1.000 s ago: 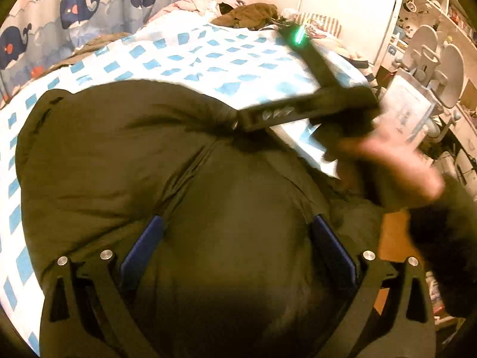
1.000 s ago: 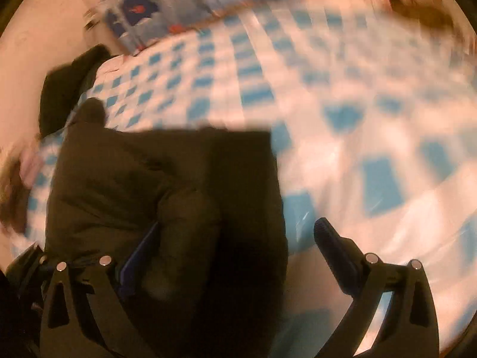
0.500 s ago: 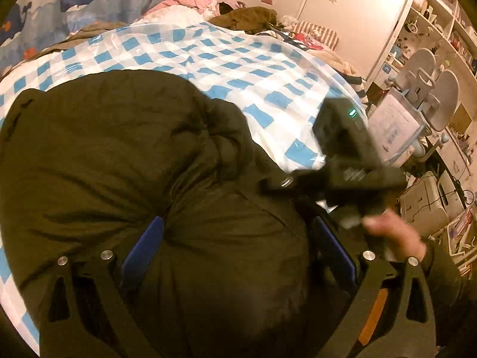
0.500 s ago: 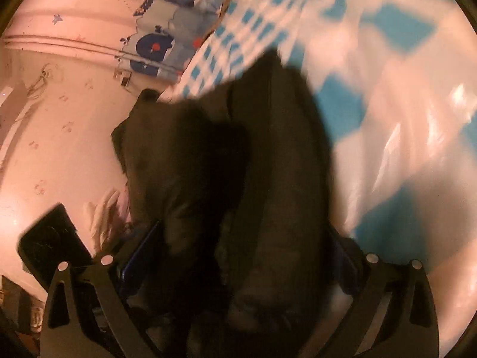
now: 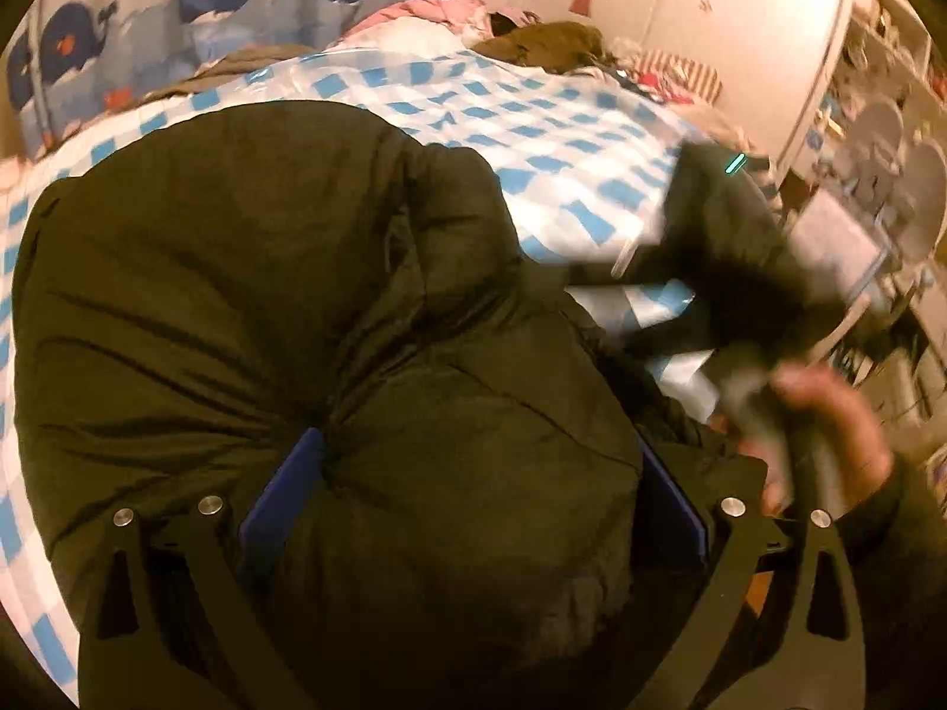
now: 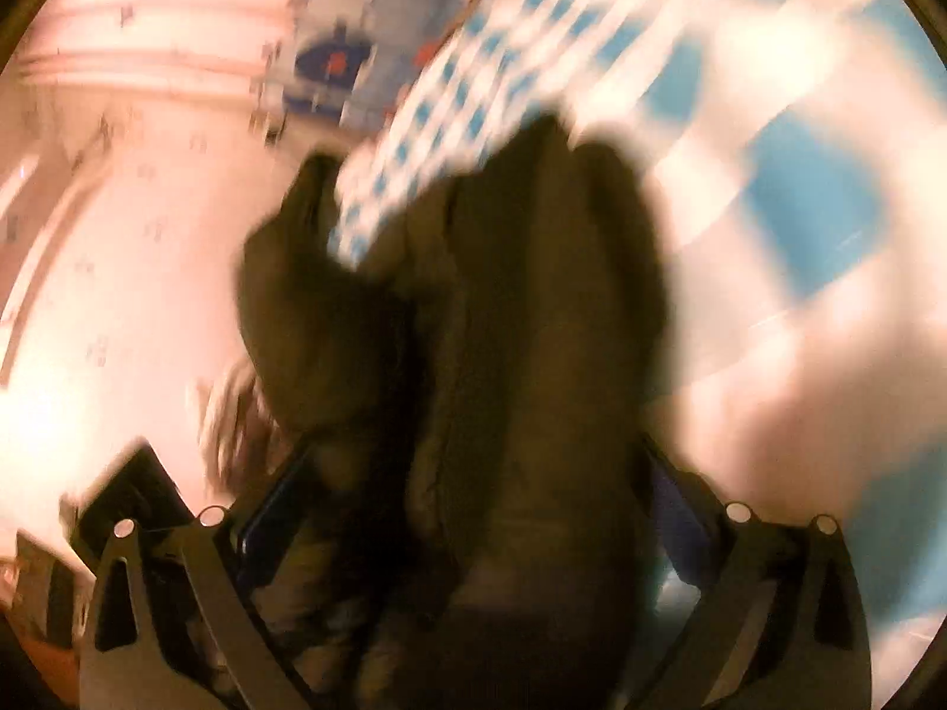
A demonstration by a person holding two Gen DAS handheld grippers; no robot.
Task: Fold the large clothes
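Note:
A dark olive padded jacket (image 5: 284, 307) lies bunched on a blue-and-white checked bed cover (image 5: 532, 136). My left gripper (image 5: 473, 497) has its jaws wide apart with a thick fold of the jacket bulging between them. My right gripper shows blurred at the right of the left wrist view (image 5: 728, 272), held by a hand (image 5: 828, 438). In the right wrist view the right gripper (image 6: 473, 509) also has its jaws wide apart, with a hanging part of the jacket (image 6: 532, 307) between them. The view is blurred, so I cannot tell whether the pads press the cloth.
A whale-print curtain (image 5: 195, 18) hangs behind the bed. A pile of clothes (image 5: 544, 47) lies at the far end of the bed. A white wardrobe (image 5: 710, 18) and shelves with chairs (image 5: 888, 177) stand at the right.
The right gripper has swung down and back toward the near right edge of the bed, with jacket cloth now between its jaws. The left gripper has stayed on the jacket fold.

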